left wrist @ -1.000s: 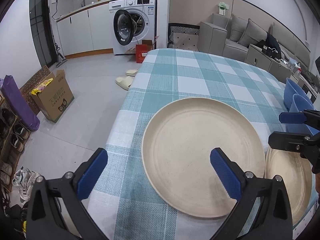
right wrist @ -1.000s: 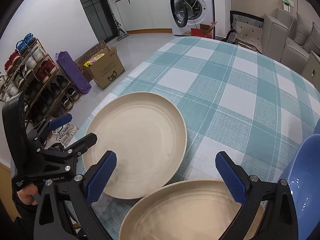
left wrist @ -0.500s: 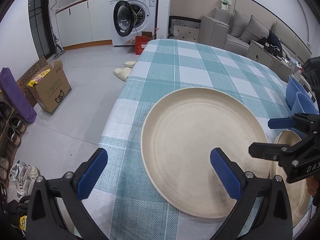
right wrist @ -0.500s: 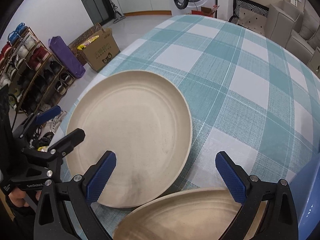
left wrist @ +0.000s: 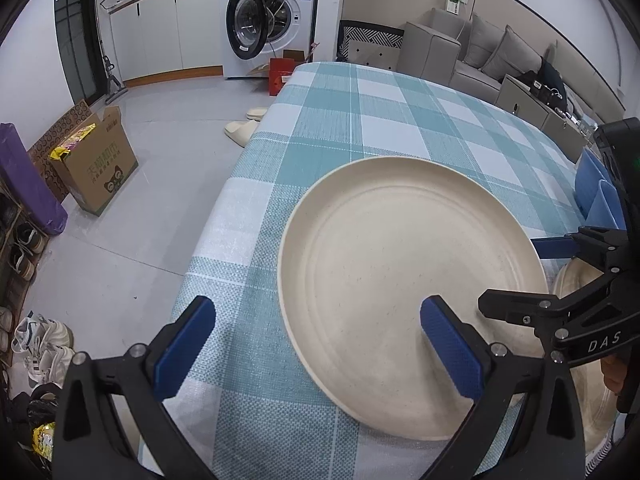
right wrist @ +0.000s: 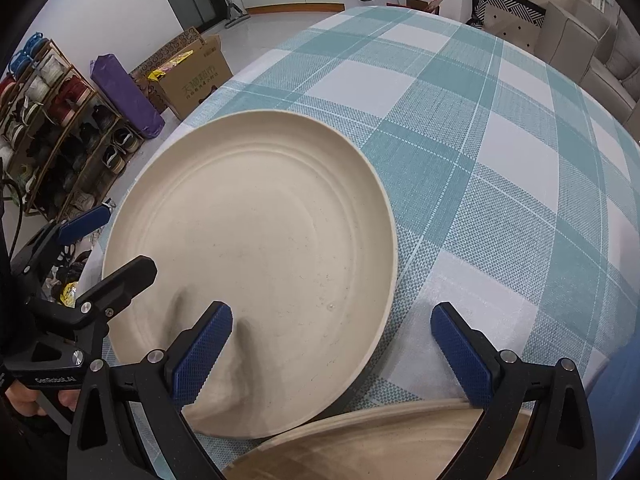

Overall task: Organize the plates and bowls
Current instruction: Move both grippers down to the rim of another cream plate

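Over cream plate (left wrist: 404, 276) | left claw (left wrist: 316, 344) agape | right claw (right wrist: 336, 352) agape, low

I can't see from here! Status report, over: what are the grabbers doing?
Left gripper and right gripper open, empty. Big cream plate flat on table; second plate beside it. Nothing blocking.

A: What writing can be read?

B: White letters "DAS" on the black body of the right gripper (left wrist: 556, 278), at three o'clock in the left wrist view.

A: Anything else?

B: At nine o'clock, a cardboard box (left wrist: 94, 166) carries printed characters and a cat-face logo, too blurred to read. The washing machine (left wrist: 268, 20) labels are illegible.
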The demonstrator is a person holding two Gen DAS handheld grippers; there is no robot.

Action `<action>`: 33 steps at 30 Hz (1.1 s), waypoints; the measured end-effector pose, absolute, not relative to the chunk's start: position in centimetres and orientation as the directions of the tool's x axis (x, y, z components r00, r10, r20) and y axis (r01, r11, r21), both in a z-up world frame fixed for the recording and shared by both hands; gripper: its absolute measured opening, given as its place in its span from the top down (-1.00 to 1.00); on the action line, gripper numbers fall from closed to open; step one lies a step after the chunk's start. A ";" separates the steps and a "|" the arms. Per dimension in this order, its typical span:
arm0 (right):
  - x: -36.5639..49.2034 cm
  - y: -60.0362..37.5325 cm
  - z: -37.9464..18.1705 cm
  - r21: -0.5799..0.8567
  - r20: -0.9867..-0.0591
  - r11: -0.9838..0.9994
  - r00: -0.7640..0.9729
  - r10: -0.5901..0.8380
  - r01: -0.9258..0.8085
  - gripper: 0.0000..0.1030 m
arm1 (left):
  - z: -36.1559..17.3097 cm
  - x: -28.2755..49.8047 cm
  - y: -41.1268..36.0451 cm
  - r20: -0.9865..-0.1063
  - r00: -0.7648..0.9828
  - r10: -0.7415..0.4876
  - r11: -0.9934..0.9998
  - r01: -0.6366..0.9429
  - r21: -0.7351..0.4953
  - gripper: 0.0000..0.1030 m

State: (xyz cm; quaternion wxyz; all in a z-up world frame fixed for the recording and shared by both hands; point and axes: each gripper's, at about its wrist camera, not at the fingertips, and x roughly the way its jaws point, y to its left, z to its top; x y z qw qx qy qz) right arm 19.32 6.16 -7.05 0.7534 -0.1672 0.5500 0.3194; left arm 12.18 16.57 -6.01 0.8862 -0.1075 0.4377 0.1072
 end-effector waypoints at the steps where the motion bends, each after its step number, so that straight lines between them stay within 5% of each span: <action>1: 19.3 6.2 -7.1 0.096 -0.936 0.740 0.192 0.294 -0.666 -0.97 | -6.1 12.2 16.6 -0.800 0.593 0.096 0.954 -0.285 -0.097 -1.00; 21: 19.8 5.2 -6.9 0.177 -0.919 0.750 0.165 0.357 -0.638 -0.96 | -6.3 12.3 16.6 -0.806 0.586 0.087 0.954 -0.281 -0.102 -1.00; 33: 19.8 3.7 -6.2 0.148 -0.907 0.780 0.231 0.352 -0.608 -0.35 | -5.7 11.8 16.7 -0.794 0.603 0.076 0.953 -0.277 -0.119 -0.99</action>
